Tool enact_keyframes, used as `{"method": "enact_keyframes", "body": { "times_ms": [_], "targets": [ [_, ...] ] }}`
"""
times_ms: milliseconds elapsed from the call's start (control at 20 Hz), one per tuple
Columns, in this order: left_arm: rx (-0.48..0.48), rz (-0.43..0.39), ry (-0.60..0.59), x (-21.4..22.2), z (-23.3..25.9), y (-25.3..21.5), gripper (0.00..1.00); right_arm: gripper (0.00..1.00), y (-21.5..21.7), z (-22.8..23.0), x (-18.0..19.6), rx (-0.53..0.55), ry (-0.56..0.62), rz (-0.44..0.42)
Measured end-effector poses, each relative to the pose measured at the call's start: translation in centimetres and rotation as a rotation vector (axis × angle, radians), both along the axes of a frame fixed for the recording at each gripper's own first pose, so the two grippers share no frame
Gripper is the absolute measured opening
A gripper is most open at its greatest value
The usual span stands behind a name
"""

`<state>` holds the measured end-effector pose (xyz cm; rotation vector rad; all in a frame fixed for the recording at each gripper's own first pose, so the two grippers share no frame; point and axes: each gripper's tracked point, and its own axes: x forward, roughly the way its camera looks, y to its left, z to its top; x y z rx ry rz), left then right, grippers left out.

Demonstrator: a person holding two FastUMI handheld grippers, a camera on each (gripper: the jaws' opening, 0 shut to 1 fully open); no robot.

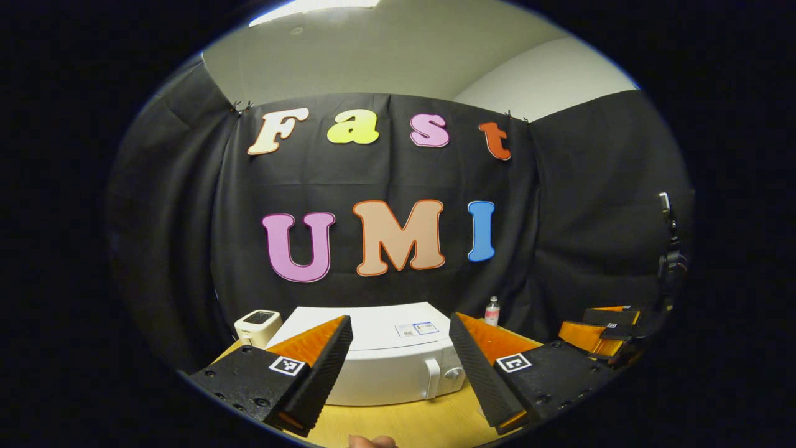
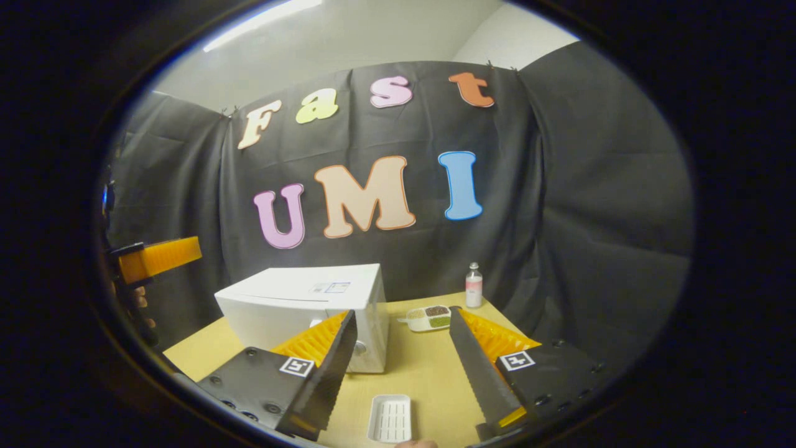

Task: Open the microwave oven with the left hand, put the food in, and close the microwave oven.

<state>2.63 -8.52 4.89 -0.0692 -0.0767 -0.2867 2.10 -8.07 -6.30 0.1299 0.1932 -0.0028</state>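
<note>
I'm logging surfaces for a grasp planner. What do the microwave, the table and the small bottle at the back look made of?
Microwave: a smooth white shell with a soft sheen; painted metal or plastic, the look leaves it open. Its door handle looks like moulded white plastic.
Table: pale yellow, matte, wood-look top, probably laminate.
Bottle: translucent and whitish with a white cap, likely plastic; too small to be sure.

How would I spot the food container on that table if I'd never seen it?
Find the white microwave on the yellow table. To its right, toward the black cloth, lies a small divided food tray with dark and green fillings. The bottle behind it stands upright; the white tray nearer the camera looks empty.
</note>
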Motion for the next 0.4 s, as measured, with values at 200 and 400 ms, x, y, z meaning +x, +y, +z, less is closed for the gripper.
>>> {"method": "enact_keyframes", "body": {
  "times_ms": [200,400],
  "targets": [
    [0.046,-0.015,0.059,0.4,-1.9,-0.8,0.96,0.82,-0.3,0.1,-0.5,-0.001,-0.004,-0.015],
    [0.059,-0.03,0.083,0.7,-2.5,-1.2,0.96,0.82,-0.9,0.2,-0.8,-0.001,-0.006,-0.029]
  ]
}}
